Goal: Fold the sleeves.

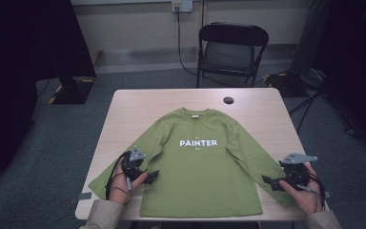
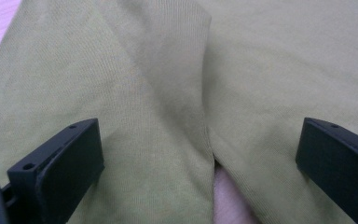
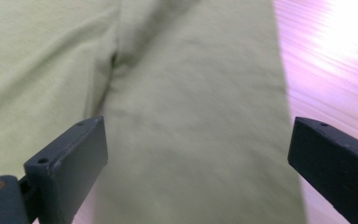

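A green long-sleeved shirt (image 1: 198, 162) with white "PAINTER" lettering lies flat, front up, on the table (image 1: 138, 102), sleeves angled out toward the near corners. My left gripper (image 1: 151, 175) hovers open over the shirt's left sleeve near its body seam; its view looks down on the sleeve fold (image 2: 168, 93) between wide-apart jaws. My right gripper (image 1: 268, 181) stands open over the right sleeve (image 3: 200, 116), close to the table's near right edge. Neither gripper holds any cloth.
A small black round cap (image 1: 228, 100) lies on the far part of the table. A black folding chair (image 1: 231, 50) stands beyond the far edge. Cables run across the grey floor at the right. Bare wood (image 3: 335, 60) shows beside the right sleeve.
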{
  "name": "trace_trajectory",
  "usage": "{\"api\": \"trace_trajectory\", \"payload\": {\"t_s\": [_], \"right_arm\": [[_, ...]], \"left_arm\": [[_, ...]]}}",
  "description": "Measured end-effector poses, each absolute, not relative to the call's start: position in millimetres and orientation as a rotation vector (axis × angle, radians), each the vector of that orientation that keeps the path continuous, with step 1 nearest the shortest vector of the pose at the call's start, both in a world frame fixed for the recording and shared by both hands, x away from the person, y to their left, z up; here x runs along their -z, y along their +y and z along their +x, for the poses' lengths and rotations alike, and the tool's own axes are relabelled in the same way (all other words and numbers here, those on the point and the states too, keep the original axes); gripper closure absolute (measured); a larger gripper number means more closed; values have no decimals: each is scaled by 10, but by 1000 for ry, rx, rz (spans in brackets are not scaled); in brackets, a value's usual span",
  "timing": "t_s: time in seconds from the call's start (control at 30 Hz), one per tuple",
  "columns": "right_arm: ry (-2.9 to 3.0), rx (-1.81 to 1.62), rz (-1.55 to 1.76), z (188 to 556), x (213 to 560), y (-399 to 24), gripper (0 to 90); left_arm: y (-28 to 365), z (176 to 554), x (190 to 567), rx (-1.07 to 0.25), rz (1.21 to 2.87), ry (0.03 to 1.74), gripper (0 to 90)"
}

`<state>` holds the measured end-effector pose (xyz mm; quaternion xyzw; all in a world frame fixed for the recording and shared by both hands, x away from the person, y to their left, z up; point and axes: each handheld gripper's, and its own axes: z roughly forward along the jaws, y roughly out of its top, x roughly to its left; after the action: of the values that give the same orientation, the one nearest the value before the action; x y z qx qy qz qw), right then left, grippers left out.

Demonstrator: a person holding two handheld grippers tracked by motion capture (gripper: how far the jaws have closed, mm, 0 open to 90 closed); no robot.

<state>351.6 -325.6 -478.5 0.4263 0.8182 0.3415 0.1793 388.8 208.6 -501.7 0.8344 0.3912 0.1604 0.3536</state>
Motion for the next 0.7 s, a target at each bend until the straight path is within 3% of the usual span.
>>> {"api": "trace_trajectory", "payload": {"t_s": [0.23, 0.7], "right_arm": [[2278, -957, 1253, 3372, 4826, -3472, 63], [2159, -944, 1366, 3073, 4894, -3851, 214]], "left_arm": [[2086, 3887, 5017, -415, 2157, 1012, 0], [2086, 3887, 5017, -415, 2158, 1012, 0]]}}
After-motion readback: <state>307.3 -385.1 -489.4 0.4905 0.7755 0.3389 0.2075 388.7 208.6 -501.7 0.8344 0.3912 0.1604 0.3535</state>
